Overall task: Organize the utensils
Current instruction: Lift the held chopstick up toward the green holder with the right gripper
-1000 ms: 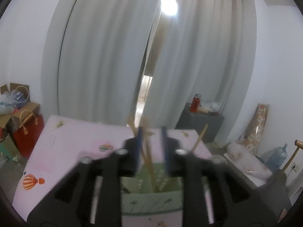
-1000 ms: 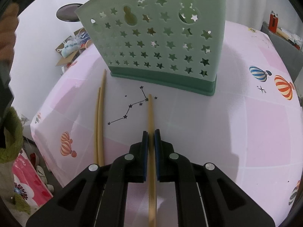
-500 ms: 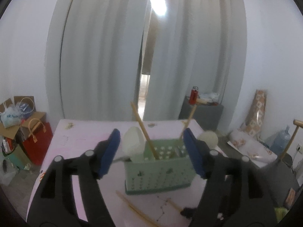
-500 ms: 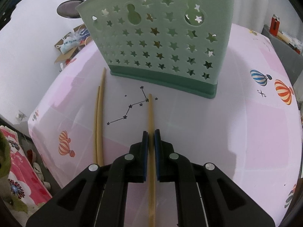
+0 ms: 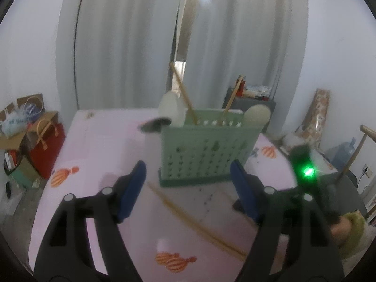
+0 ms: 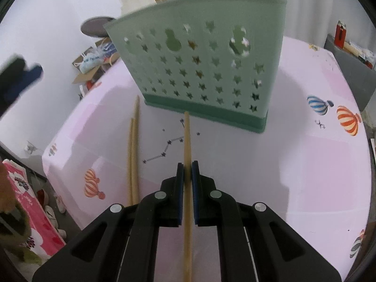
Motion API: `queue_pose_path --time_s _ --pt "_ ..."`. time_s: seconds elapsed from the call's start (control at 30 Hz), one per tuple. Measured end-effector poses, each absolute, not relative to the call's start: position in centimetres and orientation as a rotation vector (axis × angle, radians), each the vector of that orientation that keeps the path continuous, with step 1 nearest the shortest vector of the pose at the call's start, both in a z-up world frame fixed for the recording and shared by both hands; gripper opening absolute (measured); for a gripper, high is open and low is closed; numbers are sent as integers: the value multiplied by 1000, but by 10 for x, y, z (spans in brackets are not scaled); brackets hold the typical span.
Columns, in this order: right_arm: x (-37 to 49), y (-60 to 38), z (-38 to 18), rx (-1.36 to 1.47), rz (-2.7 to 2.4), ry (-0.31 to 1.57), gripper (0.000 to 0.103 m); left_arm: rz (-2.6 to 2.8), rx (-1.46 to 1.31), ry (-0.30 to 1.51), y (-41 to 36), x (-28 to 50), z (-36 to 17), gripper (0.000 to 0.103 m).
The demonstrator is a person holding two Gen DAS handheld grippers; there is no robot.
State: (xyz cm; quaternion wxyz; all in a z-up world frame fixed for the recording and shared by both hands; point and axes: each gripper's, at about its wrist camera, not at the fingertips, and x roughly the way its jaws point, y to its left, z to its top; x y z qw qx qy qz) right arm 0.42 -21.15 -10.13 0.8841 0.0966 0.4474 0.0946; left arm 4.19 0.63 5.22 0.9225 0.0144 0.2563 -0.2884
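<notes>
— Pale bamboo, round in section, matte: the chopstick point(image 6: 187, 155) sits clamped between the blue pads of the right gripper point(image 6: 187, 167). Jaws pressed onto it, no gap either side.

— Which way does it run?

— Long axis straight ahead of the right gripper, along the fingers. Far tip just short of the caddy's darker base band, touching or not cannot be told; near end passes back under the gripper body.

— The caddy?

— Mint-green plastic caddy point(image 6: 202, 70), upright, front wall pierced with star cut-outs and two gourd-shaped holes. Directly ahead of both grippers. From the left wrist view, two more chopsticks point(image 5: 185, 96) lean out of the top, with pale rounded spoon heads point(image 5: 171, 110) at each end.

— Anything loose on the surface?

— A pair of chopsticks point(image 6: 132, 155) lying side by side, left of the right gripper, roughly parallel to the held one, tips toward the caddy. Pink tablecloth point(image 6: 317, 164), smooth, printed with striped balloons and a constellation line.

— Left gripper?

— Left gripper point(image 5: 188, 183) spread wide, blue pads well apart, nothing between them. Caddy framed in the gap beyond it; the loose pair runs diagonally below.
</notes>
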Motion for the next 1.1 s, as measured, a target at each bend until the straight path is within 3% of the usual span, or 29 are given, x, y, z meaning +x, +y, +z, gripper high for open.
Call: queue_pose_path --time_s 1.1 --pt "-21 -212 -14 210 253 712 7 -466 -7 629 28 61 23 73"
